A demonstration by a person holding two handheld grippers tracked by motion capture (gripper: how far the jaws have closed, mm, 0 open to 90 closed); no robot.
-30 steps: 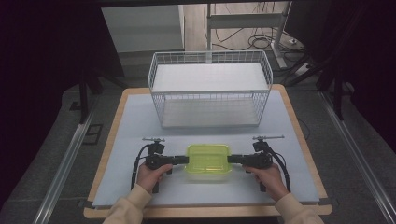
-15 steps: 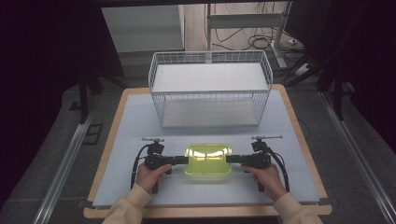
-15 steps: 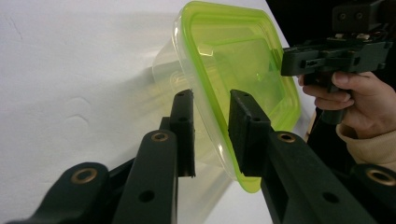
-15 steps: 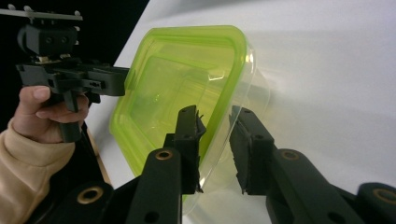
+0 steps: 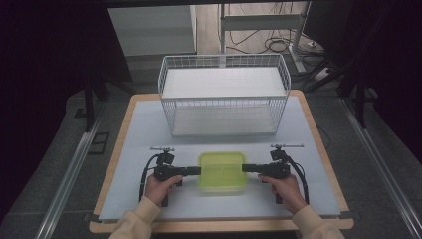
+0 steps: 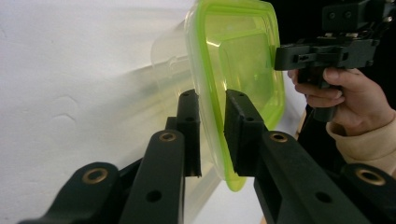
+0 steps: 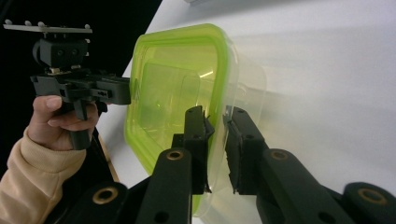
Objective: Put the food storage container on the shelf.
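Table (image 5: 149, 124): white mat, wire basket (image 5: 224, 99) at 12 o'clock.
Box (image 5: 222, 172): green-lidded, between grippers.
Left gripper (image 5: 198, 171): just closing, pinching its 9 o'clock rim.
Right gripper (image 5: 245, 168): just closing, pinching its 3 o'clock rim.

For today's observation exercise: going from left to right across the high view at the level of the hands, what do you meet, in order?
Left hand → left gripper → green-lidded plastic box → right gripper → right hand, all on the table.
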